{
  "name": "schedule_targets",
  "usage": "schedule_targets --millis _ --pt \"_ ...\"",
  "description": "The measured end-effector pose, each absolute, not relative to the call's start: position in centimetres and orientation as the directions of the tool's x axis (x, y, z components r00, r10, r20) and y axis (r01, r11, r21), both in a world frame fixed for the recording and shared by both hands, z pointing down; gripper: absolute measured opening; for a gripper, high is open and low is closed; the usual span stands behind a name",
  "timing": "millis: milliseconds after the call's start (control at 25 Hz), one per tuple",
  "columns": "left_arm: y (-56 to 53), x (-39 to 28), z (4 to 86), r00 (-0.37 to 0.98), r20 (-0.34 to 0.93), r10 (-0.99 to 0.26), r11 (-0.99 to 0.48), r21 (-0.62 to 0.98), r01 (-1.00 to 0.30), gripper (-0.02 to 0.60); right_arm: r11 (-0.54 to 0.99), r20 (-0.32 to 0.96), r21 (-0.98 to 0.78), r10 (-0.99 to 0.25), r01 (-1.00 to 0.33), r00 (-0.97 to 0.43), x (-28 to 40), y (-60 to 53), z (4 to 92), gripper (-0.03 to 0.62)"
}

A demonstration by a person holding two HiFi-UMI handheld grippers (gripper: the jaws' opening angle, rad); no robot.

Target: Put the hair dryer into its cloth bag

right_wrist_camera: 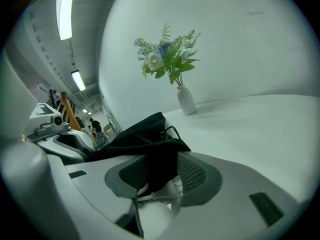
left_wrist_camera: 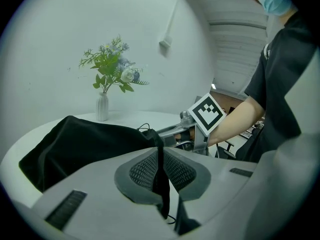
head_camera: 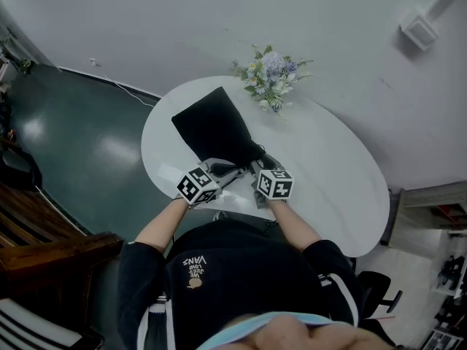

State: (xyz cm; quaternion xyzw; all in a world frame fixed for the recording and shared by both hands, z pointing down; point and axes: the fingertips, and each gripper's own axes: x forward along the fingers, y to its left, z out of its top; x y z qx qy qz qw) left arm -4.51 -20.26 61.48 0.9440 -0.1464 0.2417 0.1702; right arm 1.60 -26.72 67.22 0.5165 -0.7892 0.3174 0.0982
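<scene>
left tool [left_wrist_camera: 161, 159] is pinched shut on a thin fold at the mouth of the black cloth bag [head_camera: 215, 130], and right tool [right_wrist_camera: 157, 176] clamps a thicker bunch of it. the bag lies on the white round tabletop [head_camera: 328, 173], at 12 o'clock from both tools. can't see the hair dryer, i'd guess it's already inside. keep both grips low and pull evenly so nothing slides out.

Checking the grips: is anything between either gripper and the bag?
Nothing visible. The left gripper pinches a fold of the bag, and the right gripper is closed on a bunch of its cloth.
</scene>
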Motion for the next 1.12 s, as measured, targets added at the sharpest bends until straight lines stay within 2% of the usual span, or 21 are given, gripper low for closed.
schedule_targets --millis 240,600,920,1120 --pt "-19.1 -3.4 63.0 0.811 0.543 -0.218 -0.904 0.201 -0.378 0.037 0.238 0.497 -0.404 -0.754 -0.883 -0.430 3.7 -24.9 67.3 0.158" --pt "-18.1 -1.9 62.7 0.788 0.538 -0.299 -0.867 0.191 -0.459 0.037 0.305 0.492 -0.388 -0.729 -0.870 -0.475 4.4 -21.6 65.6 0.158" --pt "-17.6 -2.6 61.5 0.727 0.484 -0.487 -0.771 0.152 -0.618 0.037 0.410 0.461 -0.337 -0.713 -0.848 -0.528 4.9 -18.8 62.5 0.156" --pt "-16.3 -2.4 59.3 0.690 0.442 -0.573 -0.708 0.158 -0.689 0.035 0.467 0.416 -0.298 -0.722 -0.833 -0.553 5.6 -17.0 60.2 0.081"
